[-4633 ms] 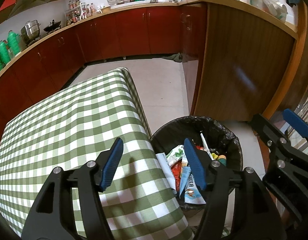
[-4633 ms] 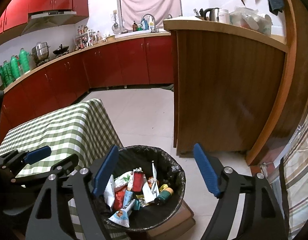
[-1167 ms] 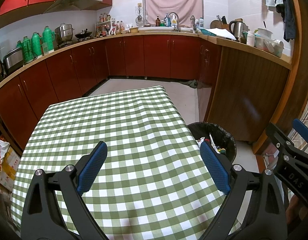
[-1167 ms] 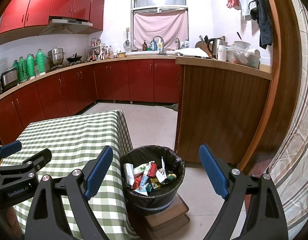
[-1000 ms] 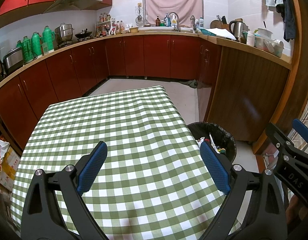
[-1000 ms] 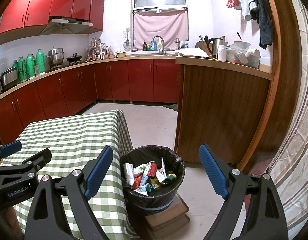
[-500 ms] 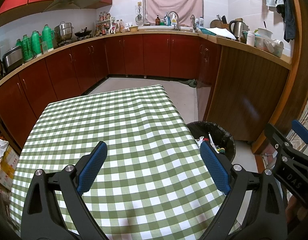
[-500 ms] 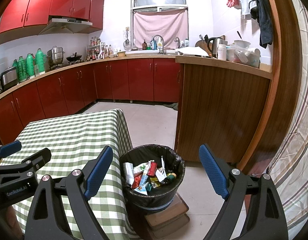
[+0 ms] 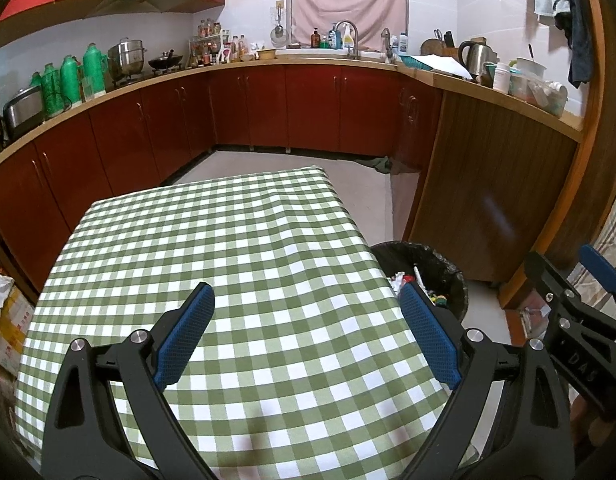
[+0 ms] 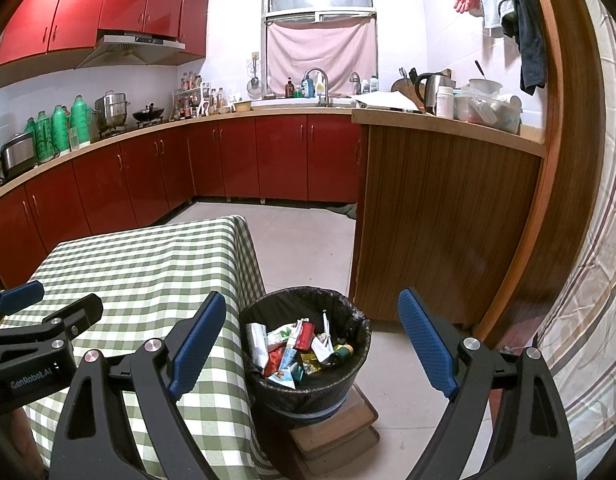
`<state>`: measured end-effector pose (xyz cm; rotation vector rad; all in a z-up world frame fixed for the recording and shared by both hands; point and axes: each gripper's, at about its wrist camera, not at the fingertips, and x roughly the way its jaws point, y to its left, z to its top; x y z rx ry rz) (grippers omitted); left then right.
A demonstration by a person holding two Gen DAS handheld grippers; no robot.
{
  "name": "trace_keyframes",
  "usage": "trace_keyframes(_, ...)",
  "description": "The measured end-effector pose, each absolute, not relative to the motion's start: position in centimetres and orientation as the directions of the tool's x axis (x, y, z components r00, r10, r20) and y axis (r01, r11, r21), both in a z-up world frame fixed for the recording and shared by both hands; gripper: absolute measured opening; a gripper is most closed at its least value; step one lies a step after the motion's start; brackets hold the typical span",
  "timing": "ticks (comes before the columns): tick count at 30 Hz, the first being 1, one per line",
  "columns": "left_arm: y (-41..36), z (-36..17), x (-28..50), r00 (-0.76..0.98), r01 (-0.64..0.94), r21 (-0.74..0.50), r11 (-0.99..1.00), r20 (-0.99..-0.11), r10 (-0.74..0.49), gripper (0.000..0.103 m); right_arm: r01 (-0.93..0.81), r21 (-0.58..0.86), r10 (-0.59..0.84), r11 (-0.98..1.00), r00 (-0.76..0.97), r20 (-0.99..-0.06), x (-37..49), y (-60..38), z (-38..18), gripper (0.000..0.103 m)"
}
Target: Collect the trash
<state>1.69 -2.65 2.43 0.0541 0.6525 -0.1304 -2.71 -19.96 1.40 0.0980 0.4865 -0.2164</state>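
My left gripper (image 9: 305, 336): matt black plastic arms, blue knurled pads (image 9: 183, 340), bright metal screws. My right gripper (image 10: 314, 344): the same. Tablecloth (image 9: 227, 248): green-and-white checked cloth, smooth, faint sheen. Bin (image 10: 308, 384): lined with crinkled glossy black plastic, holding shiny printed wrappers (image 10: 291, 348). Cabinets (image 10: 283, 156): glossy red. Counter side (image 10: 436, 220): grooved brown wood. Floor (image 10: 303, 248): pale, smooth tile.

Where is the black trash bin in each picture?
Left wrist view: the trash bin is at the right, half hidden behind the table's edge.
Right wrist view: the trash bin is low in the middle, between the open fingers, full of wrappers.
Shared landmark: the green checked tablecloth beside it.
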Motion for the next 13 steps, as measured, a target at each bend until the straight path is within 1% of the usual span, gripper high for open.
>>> trace_keyframes(6,-2.7,2.4,1.8,0.795,0.134,0.034,0.99,-0.601,-0.087,0.091,0.225,0.039,-0.18,0.973,0.86,-0.477,-2.5,-19.8,0.9,0.085)
trace_keyframes(9,-1.8,2.2,2.3,0.782,0.124,0.016,0.992,-0.617,-0.088,0.092,0.221,0.04,-0.175,0.974,0.859,-0.481,-2.4,-19.6,0.7,0.085)
trace_keyframes(13,0.1,1.5,3.3,0.764,0.093,0.027,0.995,-0.643,-0.054,0.092,0.206,0.033,-0.164,0.978,0.855,-0.493,-2.0,-18.8,0.5,0.085)
